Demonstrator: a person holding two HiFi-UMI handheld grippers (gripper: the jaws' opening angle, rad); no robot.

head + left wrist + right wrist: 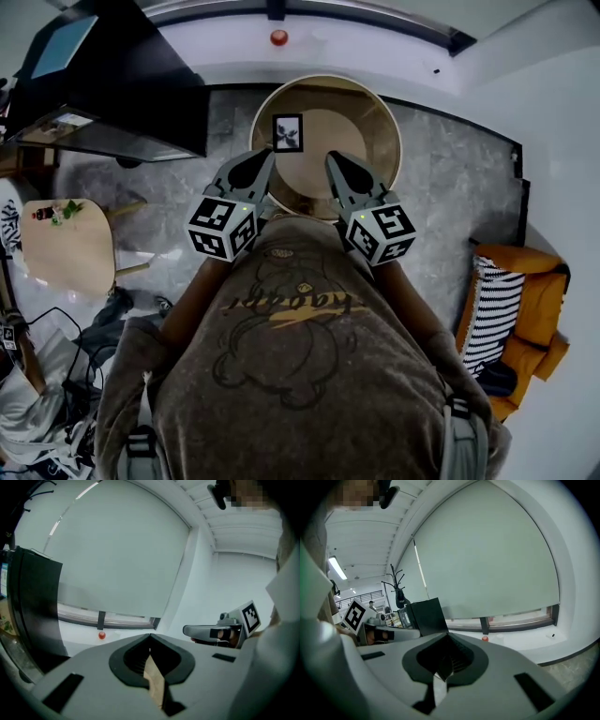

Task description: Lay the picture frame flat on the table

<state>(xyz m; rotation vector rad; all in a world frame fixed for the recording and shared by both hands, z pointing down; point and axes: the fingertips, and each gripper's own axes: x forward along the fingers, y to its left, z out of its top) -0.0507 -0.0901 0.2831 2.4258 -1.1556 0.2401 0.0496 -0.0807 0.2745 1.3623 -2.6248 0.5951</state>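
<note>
A small black picture frame point(287, 132) with a white mat is on the round wooden table point(375, 122), at its far left part; from above I cannot tell its tilt. My left gripper point(265, 159) and right gripper point(335, 159) hover side by side over the table's near edge, close to my chest and short of the frame. Both are shut with nothing in them. The left gripper view shows its joined jaws point(150, 637) aimed at a window blind, with the right gripper point(216, 632) beside it. The right gripper view shows its own shut jaws point(447, 637) and the left gripper point(377, 632).
A black cabinet point(122, 84) stands at the back left. A small wooden side table point(70, 246) with items is at the left, with cables on the floor below it. An orange sofa point(530, 319) with a striped cushion is at the right. A red object point(278, 37) sits on the window ledge.
</note>
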